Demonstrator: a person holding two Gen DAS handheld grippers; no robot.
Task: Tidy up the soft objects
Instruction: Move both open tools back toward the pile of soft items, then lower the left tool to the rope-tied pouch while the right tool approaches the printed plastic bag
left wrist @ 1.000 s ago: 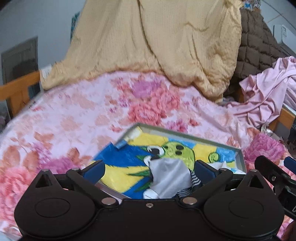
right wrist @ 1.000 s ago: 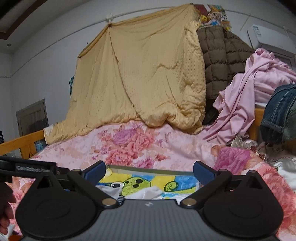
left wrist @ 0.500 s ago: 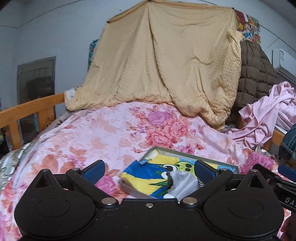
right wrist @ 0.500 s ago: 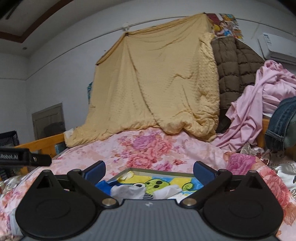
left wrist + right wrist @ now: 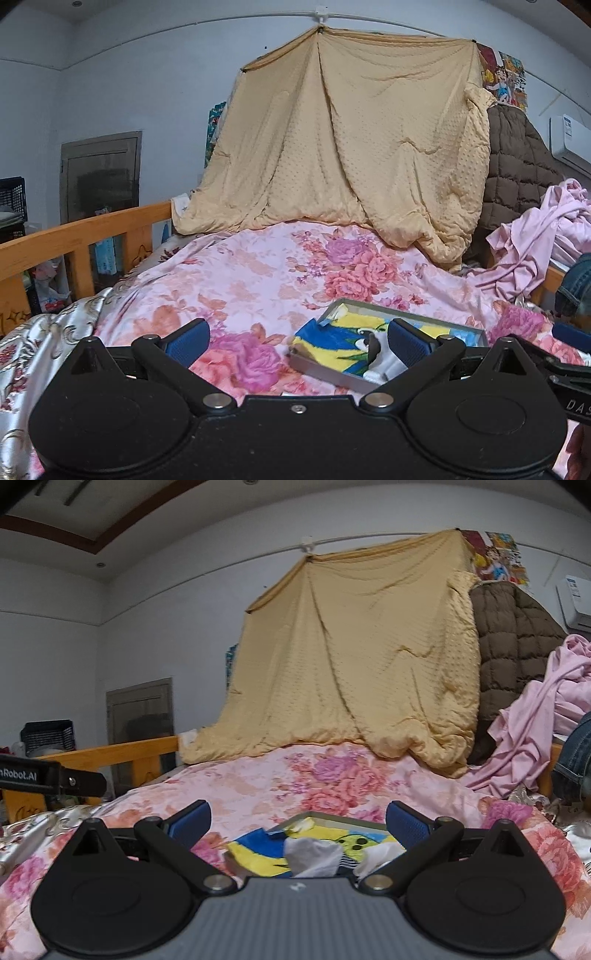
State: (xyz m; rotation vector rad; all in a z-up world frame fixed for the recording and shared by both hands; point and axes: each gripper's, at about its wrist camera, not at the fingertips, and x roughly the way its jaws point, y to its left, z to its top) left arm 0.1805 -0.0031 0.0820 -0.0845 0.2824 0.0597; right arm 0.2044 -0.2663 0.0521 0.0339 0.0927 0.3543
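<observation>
A shallow grey tray (image 5: pixel 325 371) with a blue, yellow and green cartoon lining lies on the floral bedspread (image 5: pixel 258 273). Small grey and white soft items (image 5: pixel 314 856), one striped, are bunched at the tray's (image 5: pixel 328 816) near end. My left gripper (image 5: pixel 297 341) is open and empty, held above the bed, with the tray behind its right finger. My right gripper (image 5: pixel 298 821) is also open and empty, hovering over the near end of the tray. In the left wrist view the soft items (image 5: pixel 376 360) are mostly hidden behind the right finger.
A yellow quilt (image 5: pixel 351 147) hangs at the bed's far end beside a brown padded quilt (image 5: pixel 517 177). Pink clothing (image 5: pixel 535 236) and jeans (image 5: pixel 576 760) pile up at the right. A wooden bed rail (image 5: pixel 85 236) runs along the left.
Both grippers have pulled back and tilted up from the tray, so it now looks smaller and lower in each view. Both stayed open.
</observation>
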